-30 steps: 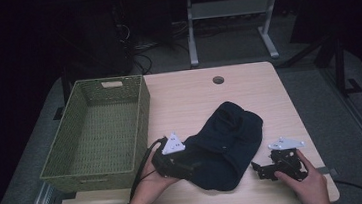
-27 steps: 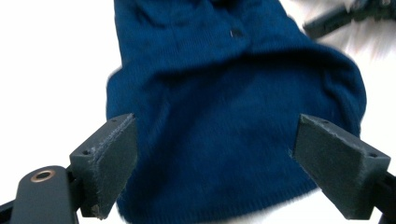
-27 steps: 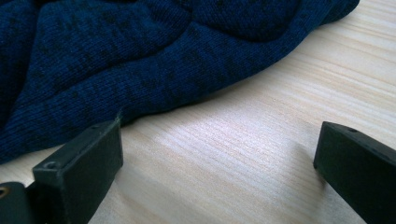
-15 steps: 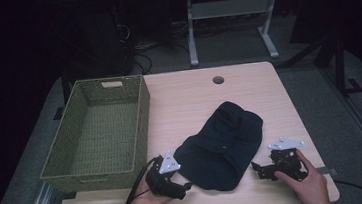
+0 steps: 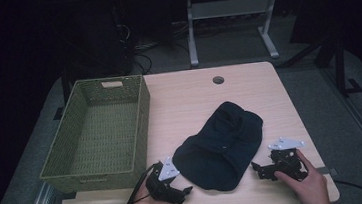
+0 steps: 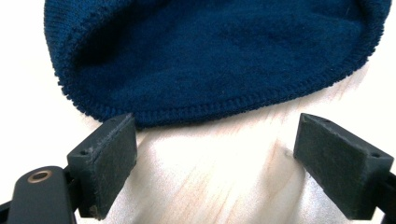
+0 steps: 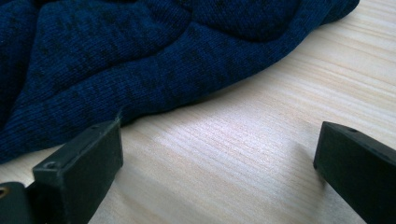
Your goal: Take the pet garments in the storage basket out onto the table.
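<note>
Hat (image 5: 221,146): we list one dark blue knitted hat lying flat and crumpled on the table, between the two tongs and just ahead of both; this is the thing we take to be in hand.
Left tongs (image 5: 177,192): released, jaws wide apart and holding nothing; the hat's ribbed hem (image 6: 224,105) lies just beyond the pad tips, the left pad (image 6: 105,163) almost touching it.
Right tongs (image 5: 261,169): likewise released and empty; a rumpled fold of the hat (image 7: 140,70) sits just past its left pad, with bare wood between the jaws.
Why so held: we judge both tongs are set low at the near edge, one to each side, ready to pinch the hem.
Basket (image 5: 99,132): green woven, rectangular, open-topped, empty; beyond the left tongs, well clear of the hat. We guess it may be meant to receive the hat.
Table (image 5: 189,101): pale wood grain, smooth, with a round hole far beyond the tongs.
Materials: soft stretchy knit, chain-stitched edge; jaw pads black, blocky, matte.
</note>
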Action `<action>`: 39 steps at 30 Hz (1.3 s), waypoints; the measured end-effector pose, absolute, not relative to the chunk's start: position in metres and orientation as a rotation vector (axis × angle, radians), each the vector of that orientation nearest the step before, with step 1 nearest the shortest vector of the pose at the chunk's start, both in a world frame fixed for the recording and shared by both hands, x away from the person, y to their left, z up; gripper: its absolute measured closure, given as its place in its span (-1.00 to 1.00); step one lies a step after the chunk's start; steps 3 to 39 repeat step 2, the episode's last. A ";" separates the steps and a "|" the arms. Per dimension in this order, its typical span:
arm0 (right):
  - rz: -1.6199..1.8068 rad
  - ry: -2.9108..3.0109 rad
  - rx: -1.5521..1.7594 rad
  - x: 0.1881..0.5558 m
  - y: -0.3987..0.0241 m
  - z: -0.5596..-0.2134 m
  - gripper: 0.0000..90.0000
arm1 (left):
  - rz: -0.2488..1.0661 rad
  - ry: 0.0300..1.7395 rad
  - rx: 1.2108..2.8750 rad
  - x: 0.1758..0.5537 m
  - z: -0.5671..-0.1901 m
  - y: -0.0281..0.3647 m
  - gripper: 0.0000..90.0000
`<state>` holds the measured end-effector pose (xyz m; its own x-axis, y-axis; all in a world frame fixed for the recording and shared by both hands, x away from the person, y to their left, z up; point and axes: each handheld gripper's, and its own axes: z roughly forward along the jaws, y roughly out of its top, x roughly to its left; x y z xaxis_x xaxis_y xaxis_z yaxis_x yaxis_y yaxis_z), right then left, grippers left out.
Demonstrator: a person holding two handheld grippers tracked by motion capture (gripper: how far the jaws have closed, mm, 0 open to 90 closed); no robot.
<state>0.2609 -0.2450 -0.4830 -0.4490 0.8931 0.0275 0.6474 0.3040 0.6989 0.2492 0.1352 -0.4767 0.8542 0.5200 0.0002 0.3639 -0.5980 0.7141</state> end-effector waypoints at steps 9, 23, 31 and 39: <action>0.923 2.211 1.381 0.261 -0.245 -0.483 -0.98 | 0.267 0.633 2.274 0.250 -0.477 0.135 -0.72; 0.923 2.211 1.381 0.261 -0.245 -0.483 -0.98 | 0.267 0.633 2.274 0.250 -0.477 0.135 -0.72; 0.923 2.211 1.381 0.261 -0.245 -0.483 -0.98 | 0.267 0.633 2.274 0.250 -0.477 0.135 -0.72; 0.923 2.211 1.381 0.261 -0.245 -0.483 -0.98 | 0.267 0.633 2.274 0.250 -0.477 0.135 -0.72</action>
